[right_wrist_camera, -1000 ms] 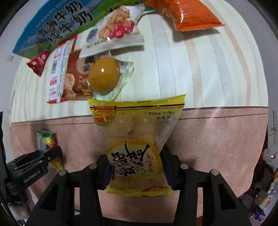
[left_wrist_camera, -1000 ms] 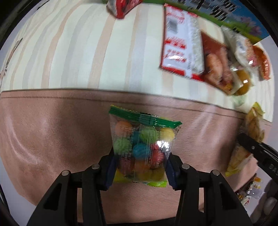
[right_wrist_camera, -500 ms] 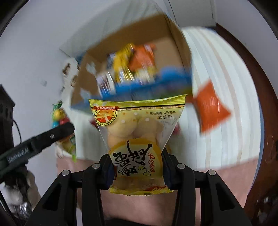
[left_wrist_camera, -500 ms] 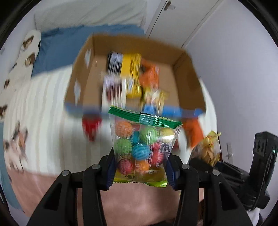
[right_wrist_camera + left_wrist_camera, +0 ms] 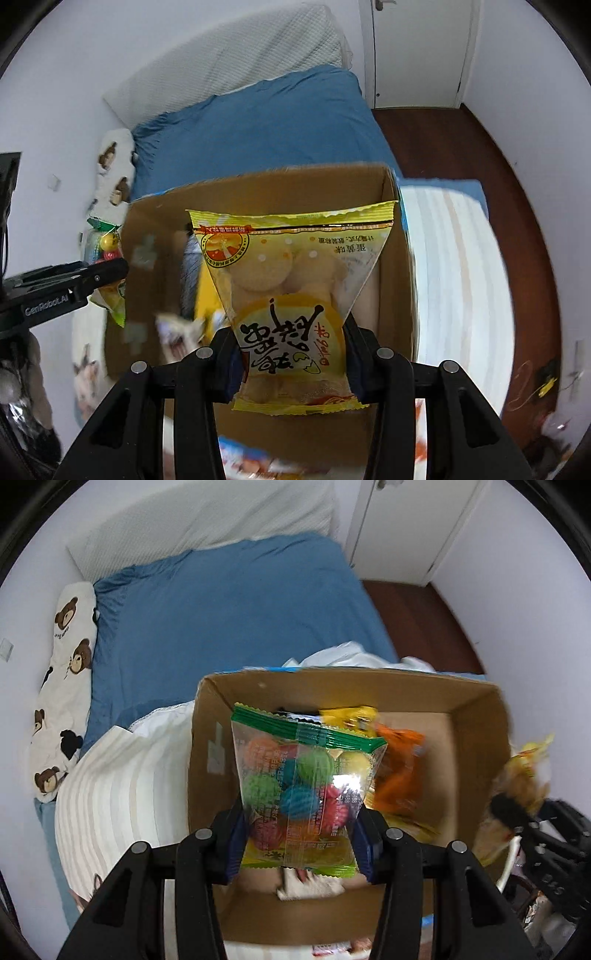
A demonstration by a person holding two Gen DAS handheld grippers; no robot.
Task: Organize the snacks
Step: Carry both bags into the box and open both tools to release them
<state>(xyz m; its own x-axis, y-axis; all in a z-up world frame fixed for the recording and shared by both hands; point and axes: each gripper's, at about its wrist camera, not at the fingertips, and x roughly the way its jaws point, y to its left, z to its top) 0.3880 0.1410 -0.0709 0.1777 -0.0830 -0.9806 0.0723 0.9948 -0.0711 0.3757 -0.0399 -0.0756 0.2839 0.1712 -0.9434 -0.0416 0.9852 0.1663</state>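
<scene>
My left gripper point(image 5: 299, 834) is shut on a clear bag of coloured candy balls point(image 5: 303, 786) with a green top seal, held above the open cardboard box point(image 5: 207, 746). Inside that box lie an orange packet point(image 5: 400, 771), a yellow packet point(image 5: 349, 716) and other snacks. My right gripper point(image 5: 293, 363) is shut on a yellow bag of egg-yolk pastries point(image 5: 291, 291), also over the cardboard box point(image 5: 397, 280). In the right wrist view the left gripper point(image 5: 74, 284) with its candy bag point(image 5: 105, 243) shows at the left; the right one's yellow bag point(image 5: 524, 771) shows blurred at the left view's right edge.
The box rests on a bed with a striped cream blanket point(image 5: 122, 794) beside a blue sheet point(image 5: 229, 620). A bear-print pillow point(image 5: 62, 686) lies along the wall and a white pillow point(image 5: 207, 520) at the head. Brown wooden floor point(image 5: 461, 155) and a white door point(image 5: 417, 48) lie beyond.
Both grippers have swung up from the pink blanket and loose snacks to above the box, each still holding its bag. The box now fills the lower middle of both views.
</scene>
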